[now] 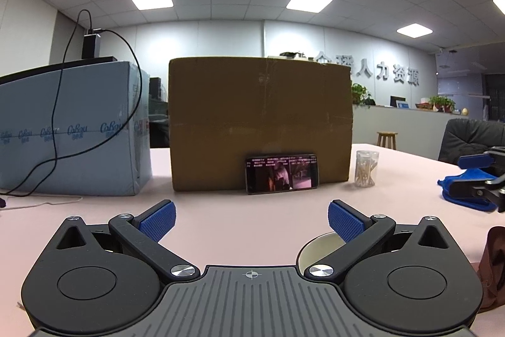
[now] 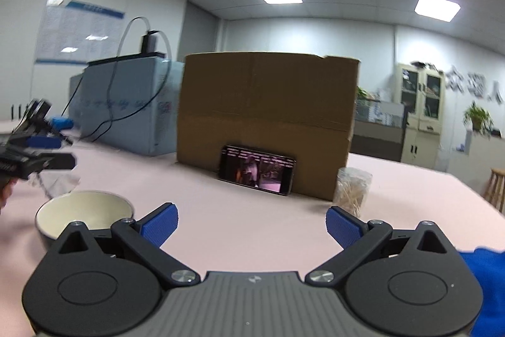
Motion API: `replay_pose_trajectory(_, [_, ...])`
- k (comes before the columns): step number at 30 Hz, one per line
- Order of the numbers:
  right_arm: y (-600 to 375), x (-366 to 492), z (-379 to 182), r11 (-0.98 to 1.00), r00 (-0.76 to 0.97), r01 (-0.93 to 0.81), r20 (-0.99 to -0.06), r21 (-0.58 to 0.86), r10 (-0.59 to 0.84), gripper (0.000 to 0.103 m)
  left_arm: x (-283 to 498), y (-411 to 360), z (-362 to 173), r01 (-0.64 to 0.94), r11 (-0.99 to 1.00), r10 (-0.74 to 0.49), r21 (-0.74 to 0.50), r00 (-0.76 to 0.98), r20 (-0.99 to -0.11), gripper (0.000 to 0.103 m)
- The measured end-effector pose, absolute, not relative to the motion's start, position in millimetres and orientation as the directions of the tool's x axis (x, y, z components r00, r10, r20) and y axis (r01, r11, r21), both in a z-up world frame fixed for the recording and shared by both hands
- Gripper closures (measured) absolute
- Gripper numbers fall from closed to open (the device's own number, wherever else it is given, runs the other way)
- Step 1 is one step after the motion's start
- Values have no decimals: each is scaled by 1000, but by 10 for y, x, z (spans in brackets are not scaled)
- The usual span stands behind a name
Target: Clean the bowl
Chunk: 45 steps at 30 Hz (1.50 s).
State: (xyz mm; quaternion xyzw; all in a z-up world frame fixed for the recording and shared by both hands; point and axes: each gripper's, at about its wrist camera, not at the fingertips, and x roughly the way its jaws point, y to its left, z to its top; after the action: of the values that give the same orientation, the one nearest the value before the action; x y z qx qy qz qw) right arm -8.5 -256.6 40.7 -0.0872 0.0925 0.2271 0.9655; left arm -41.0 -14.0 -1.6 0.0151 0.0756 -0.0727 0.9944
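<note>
**Bowl waits low in both views, and neither gripper holds anything**

Bowl, cream inside with a dark outer wall [image 1: 318,248], shows in the left wrist view only as a curved piece at the lower right of the frame, behind the right blue finger pad [image 1: 345,221]. The left gripper [image 1: 251,218] has its jaws wide apart, with only the pale pink table [image 1: 236,226] between them. At the right edge of the frame a blue cloth [image 1: 464,199] lies under the other gripper. At the middle stands a big brown cardboard box [image 1: 260,125] with a black phone [image 1: 282,173] leaning on it, and a clear jar of cotton swabs [image 1: 366,168] is just beside.

In the right wrist view the bowl [image 2: 83,212] sits at the lower left of the frame, upright, and it looks empty. The right gripper [image 2: 251,221] is also spread apart and empty. A blue fabric, probably the cloth [image 2: 487,283], shows at the lower right edge.

I judge that the work is at its start. To do this step well, one gripper should take the cloth firmly, and the other should pinch the bowl rim so that the bowl does not slide on the smooth table while it is wiped.
</note>
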Motion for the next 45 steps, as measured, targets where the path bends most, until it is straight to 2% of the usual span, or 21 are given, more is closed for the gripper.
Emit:
replay_pose_trajectory(4, [-2492, -215, 424, 843, 838, -519, -279, -143, 469, 3, -411, -148, -19, 153, 988, -146, 28, 976, -160, 0])
replay_pose_trajectory(7, [-2471, -262, 430, 823, 800, -558, -334, -108, 499, 13, -405, -147, -15, 167, 986, -160, 29, 973, -169, 0])
replay_pose_trajectory(9, [-2476, -297, 417, 807, 764, -587, -378, -70, 523, 16, -401, -138, -16, 178, 984, -172, 23, 970, -171, 0])
replay_pose_trajectory(12, [-2464, -334, 386, 786, 714, -617, -439, -29, 545, 25, -395, -127, -19, 192, 981, -187, 14, 966, -176, 0])
replay_pose_trajectory(14, [-2434, -355, 356, 775, 681, -632, -485, -10, 549, 38, -388, -124, -23, 198, 980, -193, 10, 964, -181, 0])
replay_pose_trajectory(19, [-2438, -498, 279, 764, 622, -645, -558, 33, 549, 38, -386, -121, -34, 215, 977, -211, 0, 959, -189, 0])
replay_pose_trajectory(25, [-2455, -608, 216, 775, 599, -628, -593, 69, 538, 38, -388, -117, -39, 231, 973, -228, -6, 956, -186, 0])
replay_pose_trajectory(27, [-2411, -631, 186, 765, 586, -641, -608, 56, 536, 41, -389, -119, -38, 235, 972, -232, -6, 955, -186, 0])
replay_pose_trajectory(28, [-2364, -665, 159, 756, 581, -653, -612, 43, 537, 46, -389, -119, -37, 237, 971, -234, -6, 954, -186, 0])
replay_pose_trajectory(30, [-2317, -681, 153, 740, 575, -672, -602, 39, 554, 58, -388, -122, -38, 239, 971, -236, -7, 953, -189, 0])
replay_pose_trajectory(32, [-2294, -680, 156, 727, 565, -685, -595, 49, 572, 82, -378, -126, -39, 240, 971, -237, -8, 951, -198, 0])
replay_pose_trajectory(34, [-2282, -675, 166, 726, 566, -685, -584, 60, 582, 90, -354, -115, -42, 232, 973, -230, -17, 949, -214, 0])
replay_pose_trajectory(37, [-2312, -649, 257, 749, 605, -659, -542, 69, 583, 91, -311, -88, -48, 212, 977, -214, -35, 947, -240, 0])
replay_pose_trajectory(41, [-2383, -604, 514, 765, 664, -637, -440, 89, 605, 91, -253, -44, -57, 180, 982, -190, -61, 943, -273, 0])
replay_pose_trajectory(45, [-2351, -495, 788, 722, 647, -681, -360, 123, 672, 91, -195, 93, -77, 95, 987, -130, -128, 943, -307, 0])
